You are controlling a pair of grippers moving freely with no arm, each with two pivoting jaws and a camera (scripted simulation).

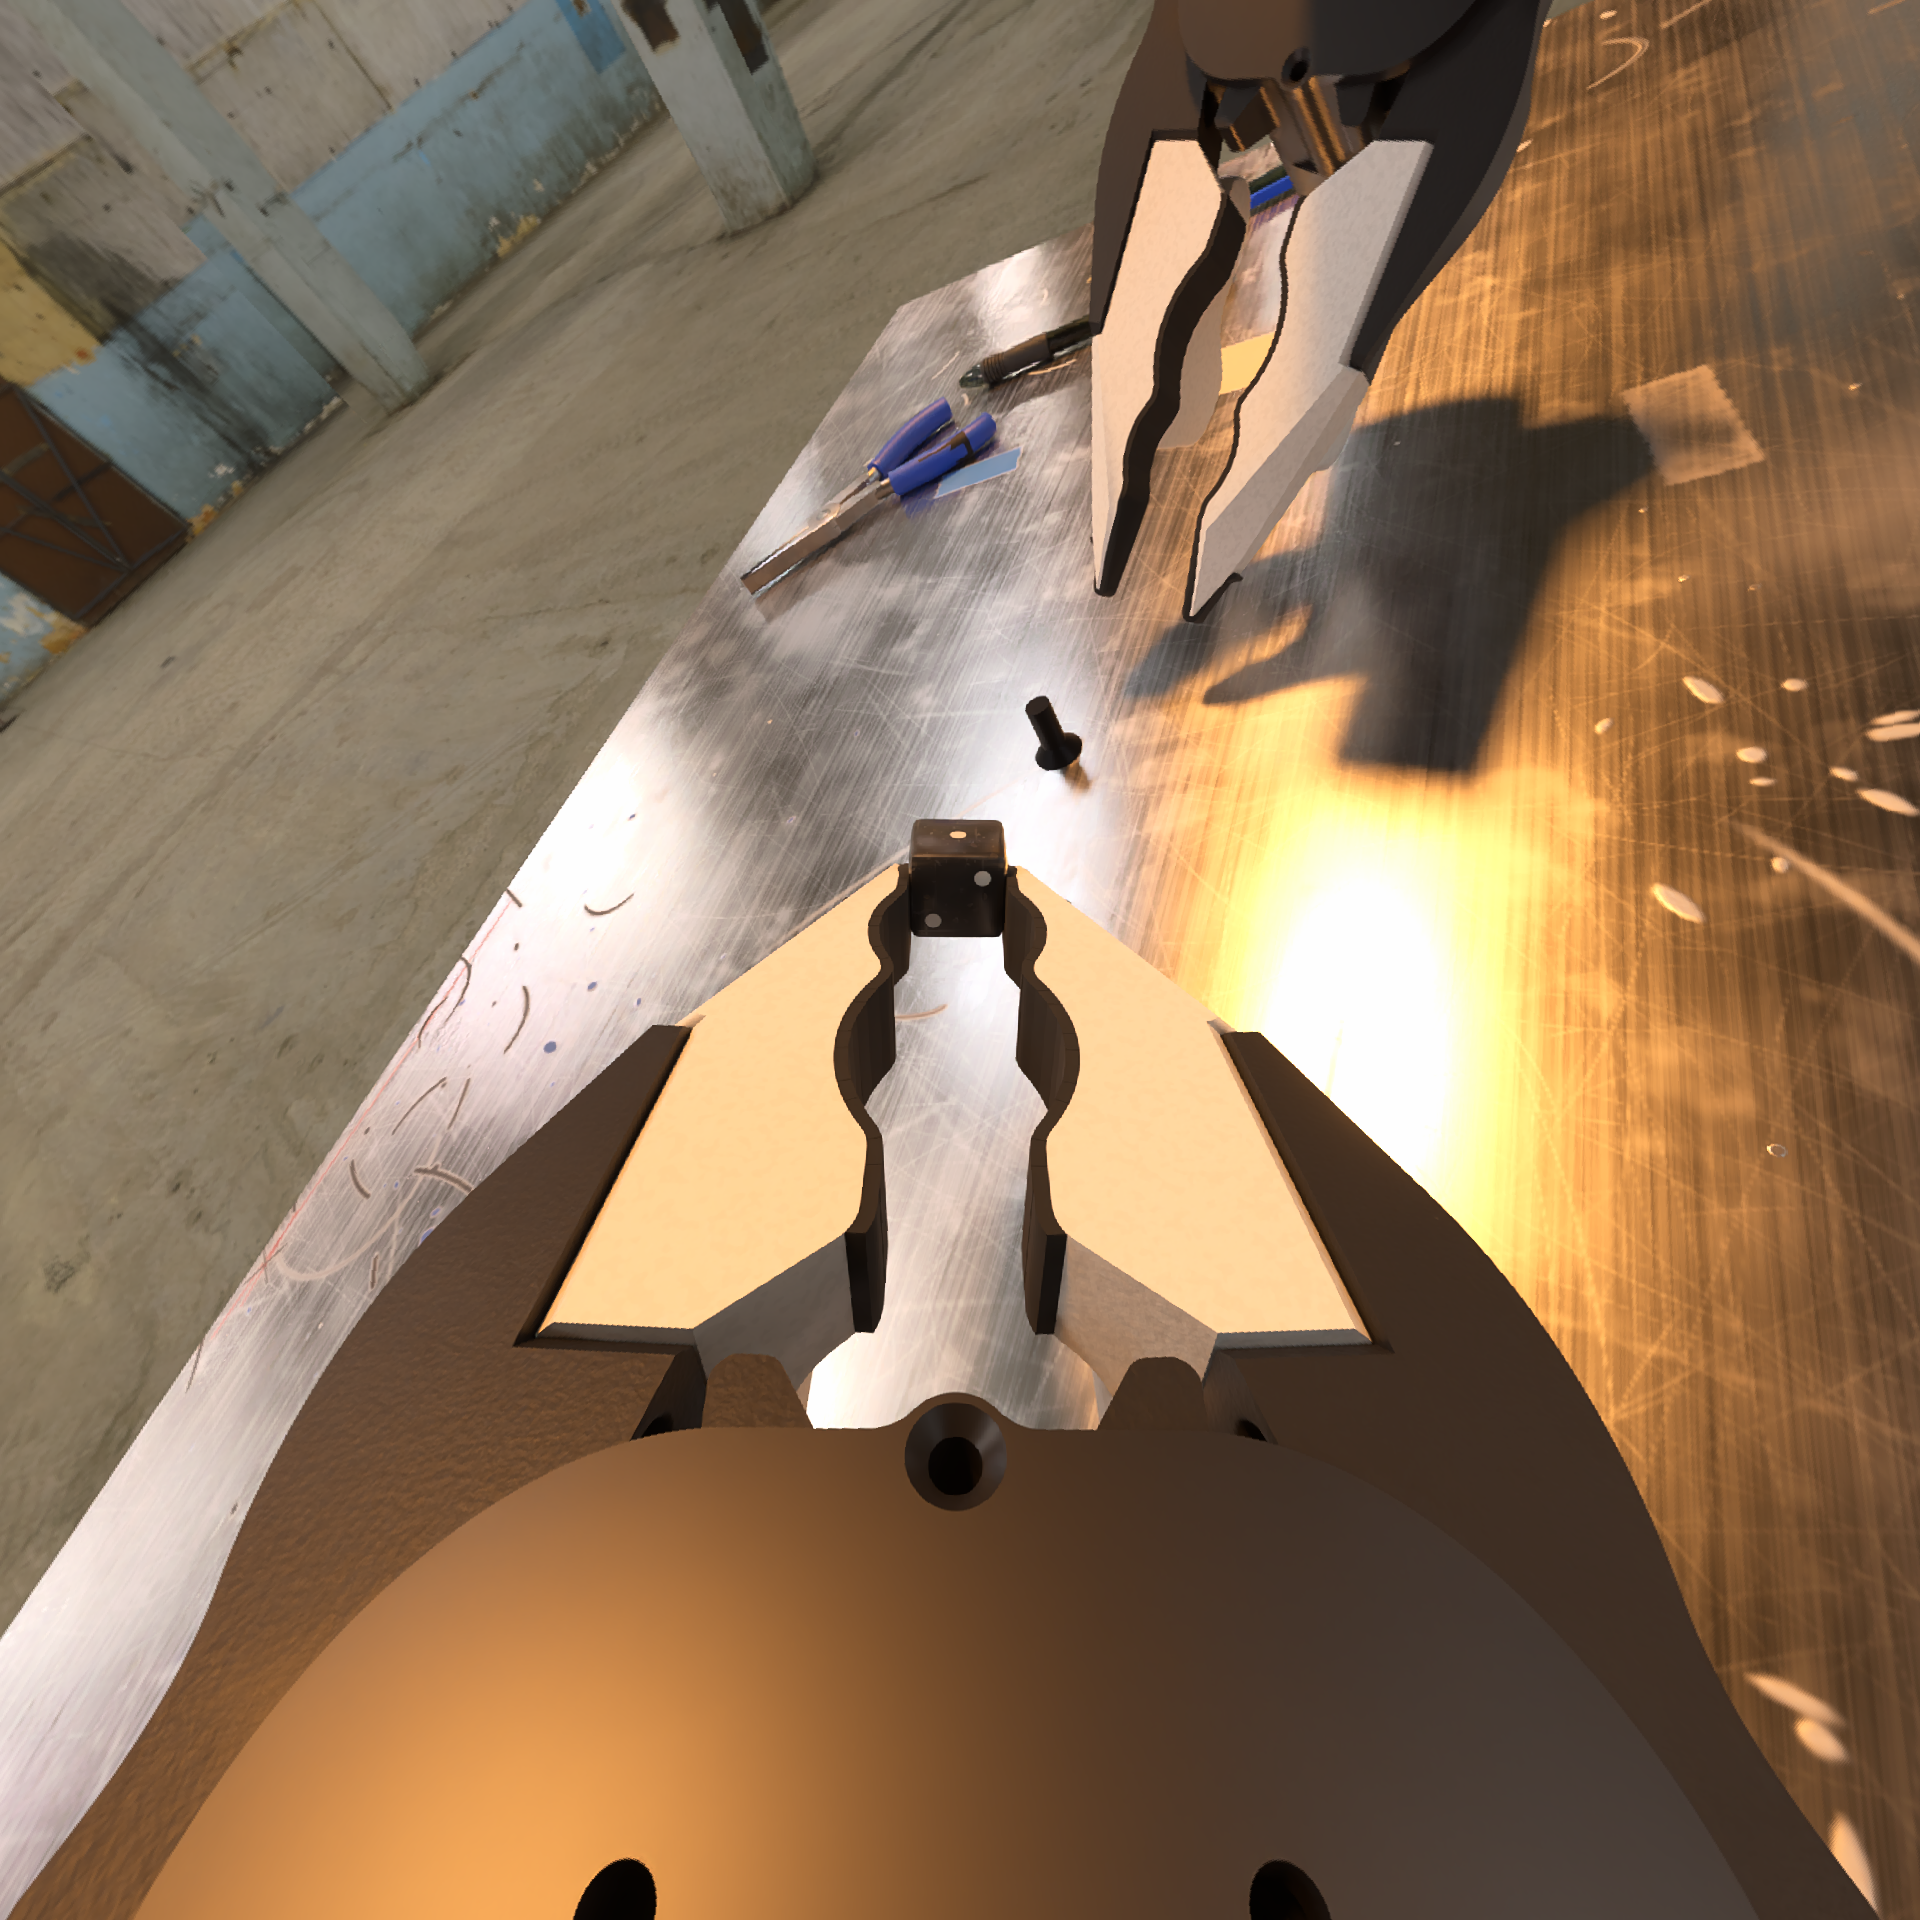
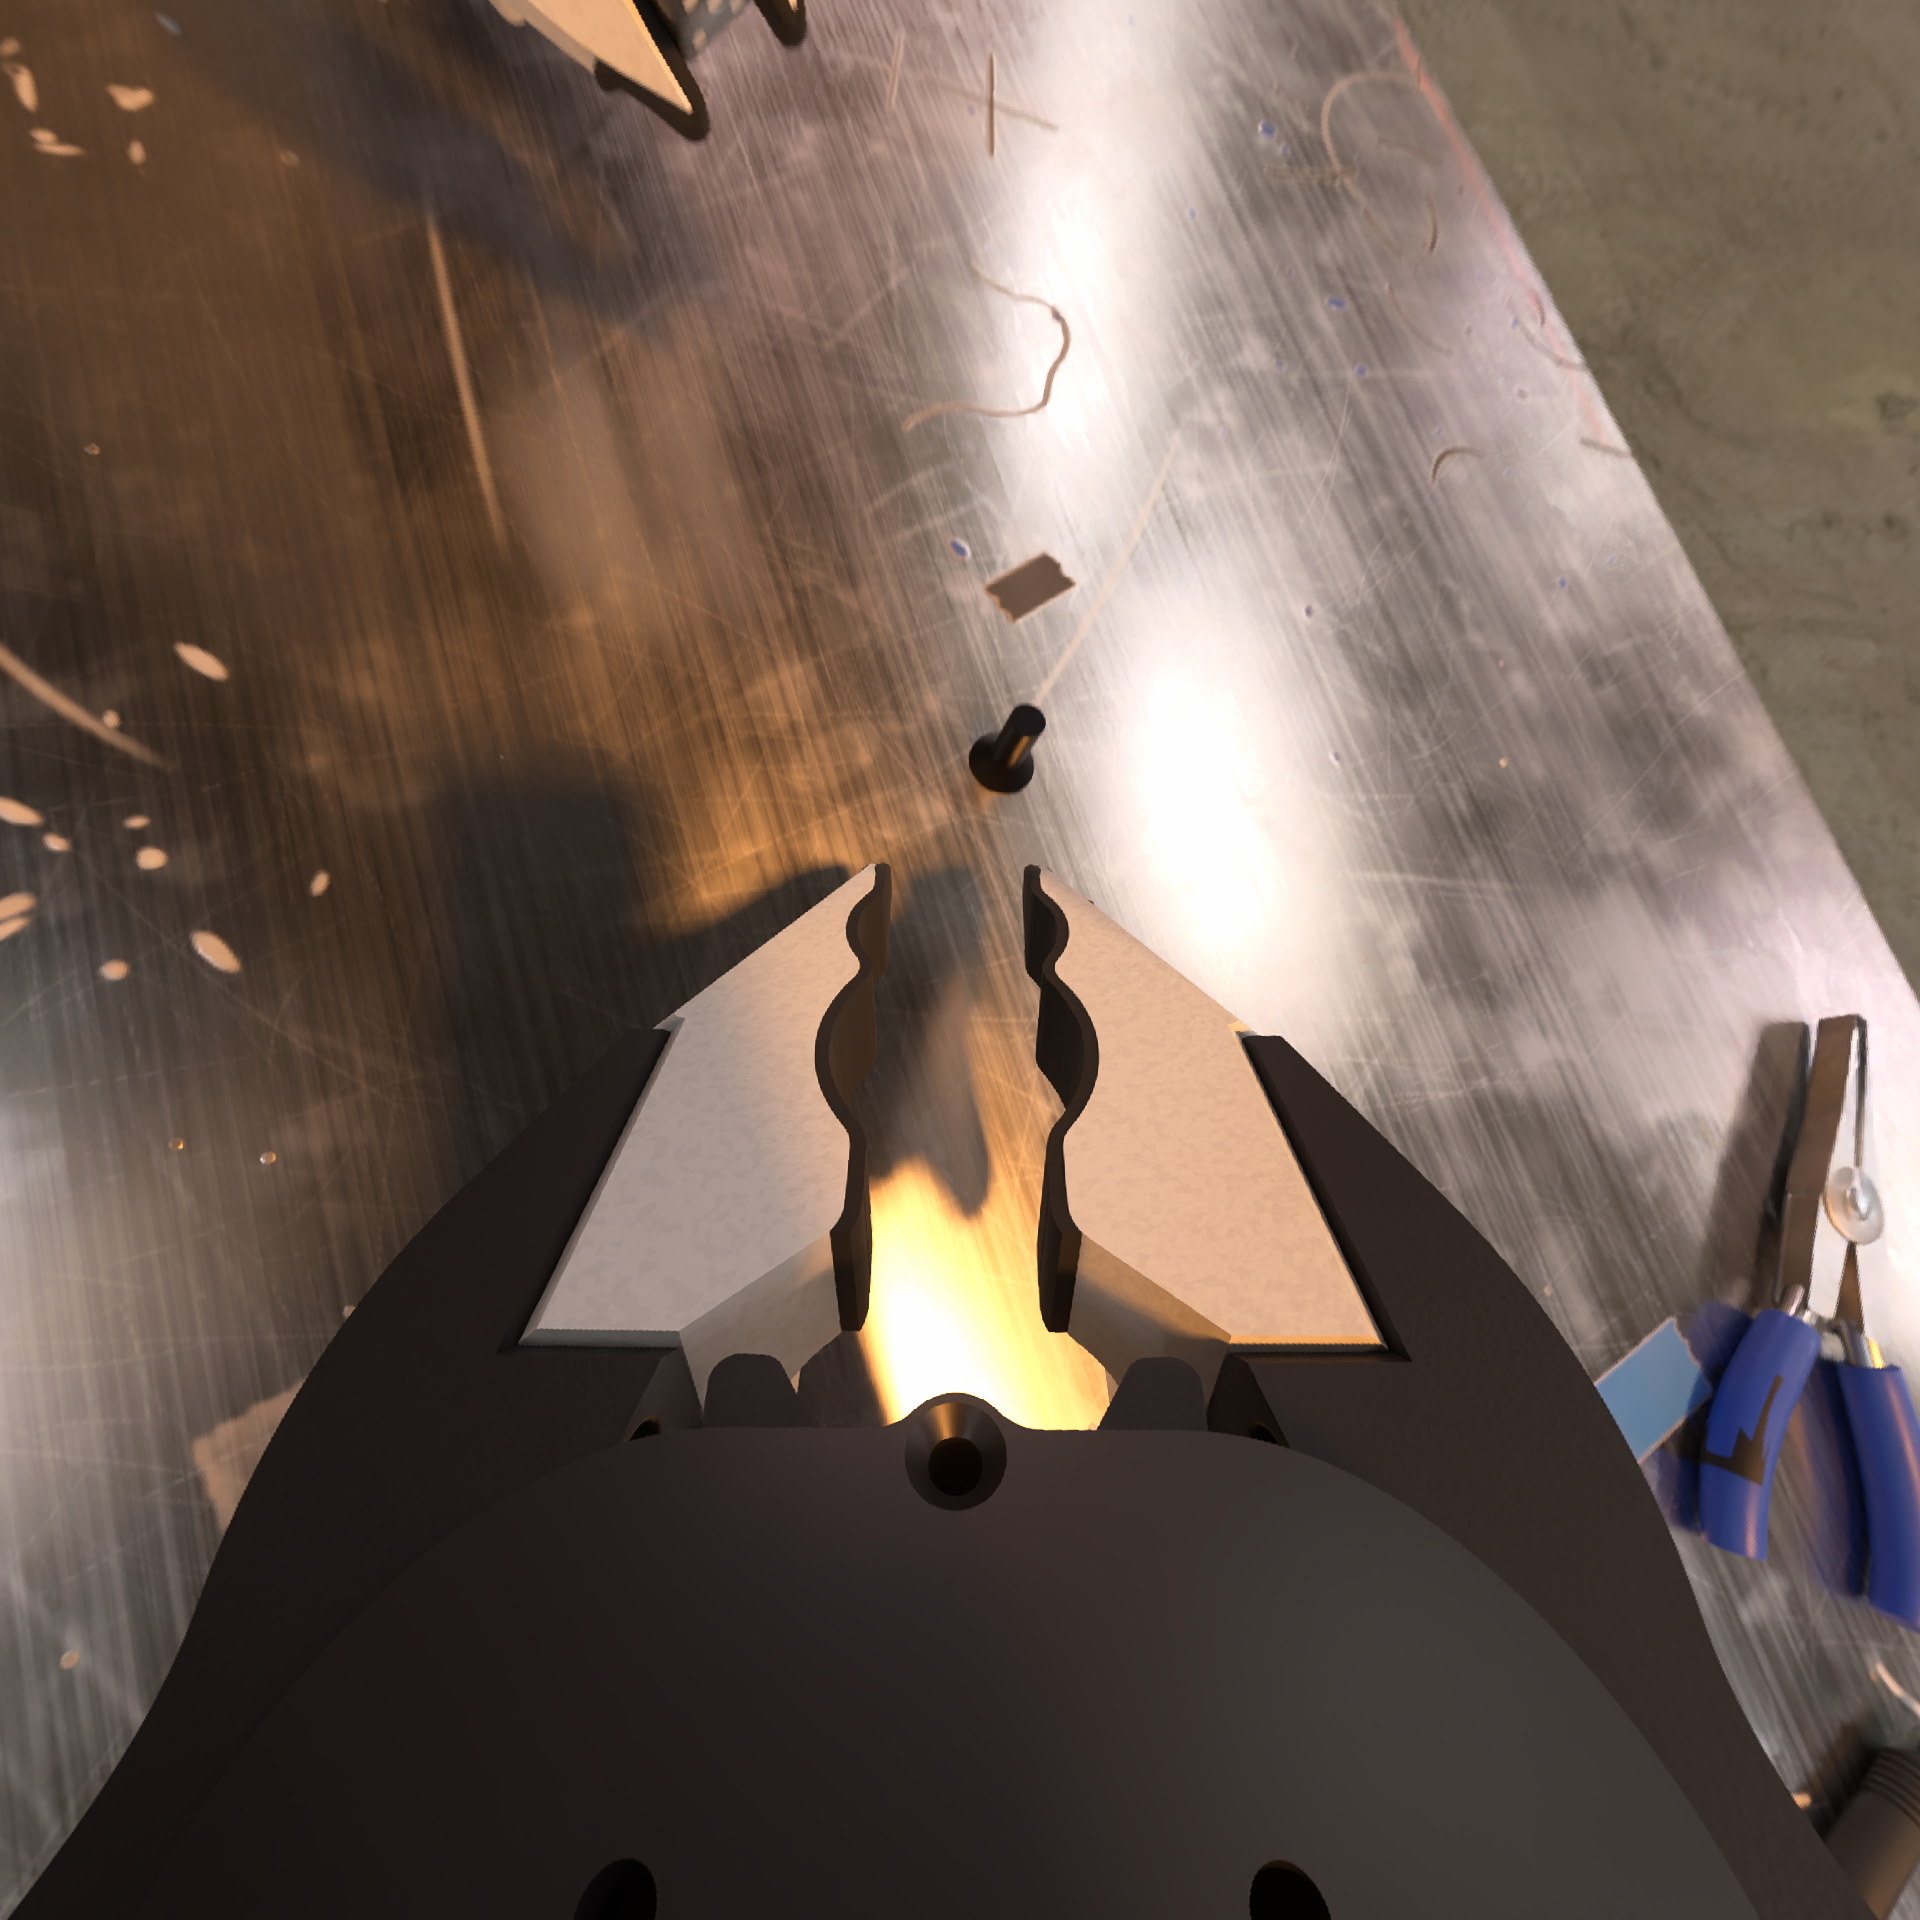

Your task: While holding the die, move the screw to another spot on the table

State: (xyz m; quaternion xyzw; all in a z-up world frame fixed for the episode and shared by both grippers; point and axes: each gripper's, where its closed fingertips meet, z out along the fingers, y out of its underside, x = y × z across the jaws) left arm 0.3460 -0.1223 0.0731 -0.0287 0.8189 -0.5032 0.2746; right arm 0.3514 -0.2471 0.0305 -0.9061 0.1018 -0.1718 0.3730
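Note:
In the left wrist view my left gripper [image 1: 957, 883] is shut on a black die [image 1: 957, 878] with white pips, held at the fingertips above the metal table [image 1: 852, 665]. A small black screw [image 1: 1051, 734] lies on the table just beyond the die. My right gripper [image 1: 1153, 603] hangs beyond the screw, tips down, open and empty. In the right wrist view the right gripper [image 2: 957, 883] is open, with the screw [image 2: 1006, 753] lying a short way ahead of its tips. The left gripper's fingertips [image 2: 665, 88] and the die [image 2: 707, 21] show at the top edge.
Blue-handled pliers [image 1: 883, 488] [image 2: 1787, 1382] lie near the table's edge, next to a blue strip [image 1: 977, 473]. A dark pen [image 1: 1029, 353] lies farther along. A small tape scrap [image 2: 1029, 587] lies beyond the screw. The table edge [image 2: 1662, 499] drops to a concrete floor.

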